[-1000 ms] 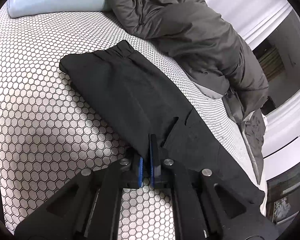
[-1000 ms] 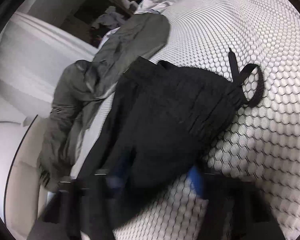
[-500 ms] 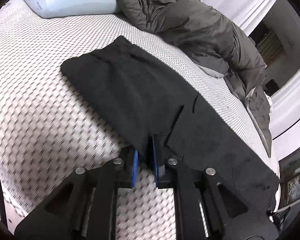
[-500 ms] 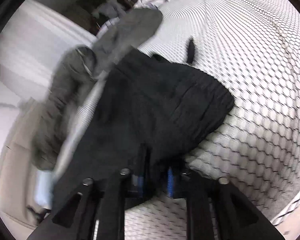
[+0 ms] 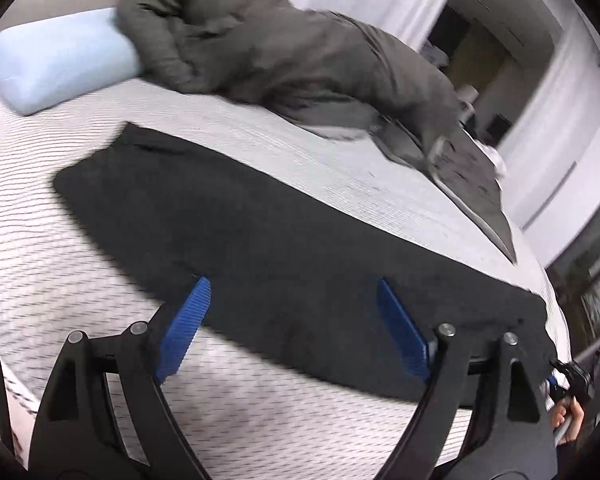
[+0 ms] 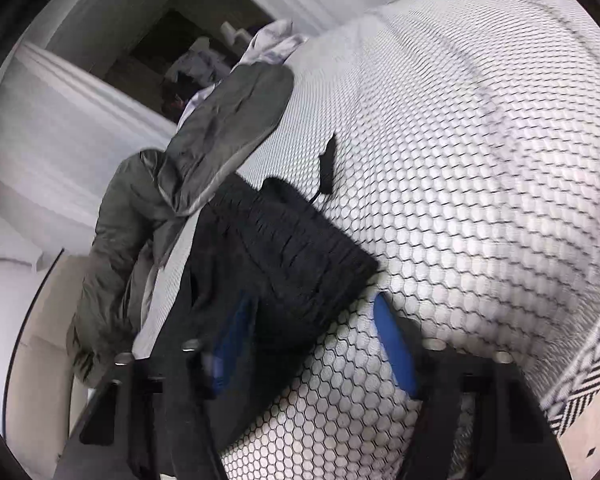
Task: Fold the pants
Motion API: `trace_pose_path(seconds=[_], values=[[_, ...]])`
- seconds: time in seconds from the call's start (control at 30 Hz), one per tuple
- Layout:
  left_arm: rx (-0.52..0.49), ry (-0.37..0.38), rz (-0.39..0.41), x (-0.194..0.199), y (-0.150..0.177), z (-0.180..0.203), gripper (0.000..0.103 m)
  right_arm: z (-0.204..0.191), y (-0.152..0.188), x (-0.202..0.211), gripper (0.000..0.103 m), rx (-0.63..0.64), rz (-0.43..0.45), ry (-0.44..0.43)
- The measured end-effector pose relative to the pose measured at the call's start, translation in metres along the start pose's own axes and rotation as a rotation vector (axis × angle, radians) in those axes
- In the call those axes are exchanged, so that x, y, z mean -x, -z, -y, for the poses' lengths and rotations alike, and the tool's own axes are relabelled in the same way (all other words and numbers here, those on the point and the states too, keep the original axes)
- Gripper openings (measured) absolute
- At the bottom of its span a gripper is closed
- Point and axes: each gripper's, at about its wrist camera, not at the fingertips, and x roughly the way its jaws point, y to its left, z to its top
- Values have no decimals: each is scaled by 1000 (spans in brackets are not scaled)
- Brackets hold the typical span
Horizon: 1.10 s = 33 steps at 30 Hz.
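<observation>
Long black fabric pants (image 5: 284, 232) lie flat lengthwise on the white hexagon-patterned bed (image 5: 60, 248), apparently folded once with cross folds left; left gripper (image 5: 296, 320) fingers just opened wide, empty; right gripper (image 6: 316, 344) fingers opening, waistband edge loose between them.

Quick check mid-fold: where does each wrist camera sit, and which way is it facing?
Left wrist: on the left gripper, angled down across the pants toward the pillow and duvet; its jaws have just opened, off the cloth; a hand shows low right.
Right wrist: on the right gripper, facing the waistband; its jaws have just been opening.
Shared: pants, duvet, mattress.
</observation>
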Motion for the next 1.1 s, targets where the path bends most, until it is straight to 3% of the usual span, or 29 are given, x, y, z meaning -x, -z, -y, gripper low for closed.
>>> trace_pose_path(seconds=[0.1,0.2,0.27,0.3,0.37,0.4,0.43,0.5,0.57,0.7,0.8,0.97,1.1], values=[[-37,45,-32,-20,5,33,83,1,0,-1,15,3,-8,-19],[-87,80,-83,-45,14,64,83,6,6,7,15,19,-4,23],[-101,85,-114,-57,24,78,83,9,6,-7,16,43,-60,102],[-107,90,-129,-61,27,85,83,8,7,-9,18,56,-78,123],[-137,110,-137,-67,31,103,83,0,3,3,36,82,-38,136],[-157,122,-136,-70,32,115,83,-6,1,14,54,105,11,162],[-179,139,-139,-72,34,127,83,-9,0,26,63,123,67,189],[-232,206,-168,-75,42,156,83,-18,-2,41,64,170,138,212],[-284,254,-206,-81,56,180,83,-23,-3,48,64,180,156,194],[-389,326,-311,-85,99,210,83,-33,-11,35,64,231,110,164],[-497,410,-320,-73,130,230,83,-45,-28,18,64,275,78,142],[-714,361,-328,-74,162,253,84,-63,-66,-24,65,306,-29,89],[-698,374,-342,-75,166,255,86,-88,-97,-70,65,366,-91,73]])
